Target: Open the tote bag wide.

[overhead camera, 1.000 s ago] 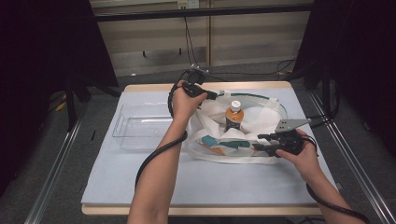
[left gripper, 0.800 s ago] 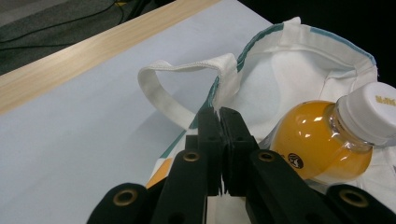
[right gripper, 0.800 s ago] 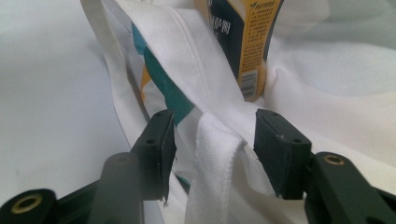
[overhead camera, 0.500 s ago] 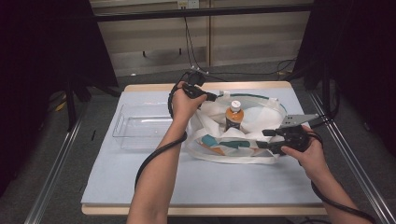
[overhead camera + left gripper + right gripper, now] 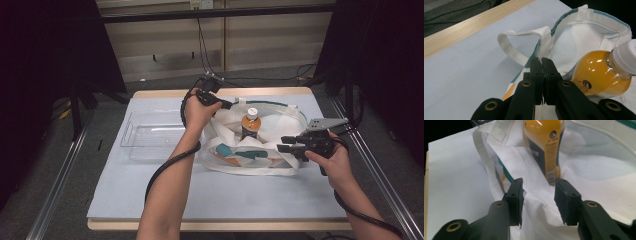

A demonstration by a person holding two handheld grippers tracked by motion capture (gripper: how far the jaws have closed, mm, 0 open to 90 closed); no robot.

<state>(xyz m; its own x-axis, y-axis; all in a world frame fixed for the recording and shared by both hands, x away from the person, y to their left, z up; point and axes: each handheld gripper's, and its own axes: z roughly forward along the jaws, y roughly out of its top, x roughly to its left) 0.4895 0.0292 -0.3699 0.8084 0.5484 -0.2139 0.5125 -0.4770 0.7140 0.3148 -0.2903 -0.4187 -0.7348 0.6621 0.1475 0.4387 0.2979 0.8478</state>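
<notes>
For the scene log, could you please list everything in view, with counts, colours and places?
tote bag: one, white with teal and orange print, table centre-right.
bottle: one, orange drink, white cap, upright inside the bag.
clear bin: one, transparent, left of the bag.
table cover: one, pale blue, over the wooden table.
left gripper: one, black, jaws shut on the bag's rim.
right gripper: one, black, jaws open around a fold of bag cloth.
hands: two, left hand, right hand.

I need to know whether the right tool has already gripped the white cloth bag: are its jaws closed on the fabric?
No: in the right gripper view the right tool stands with its jaws apart around a fold of the white cloth bag.
</notes>
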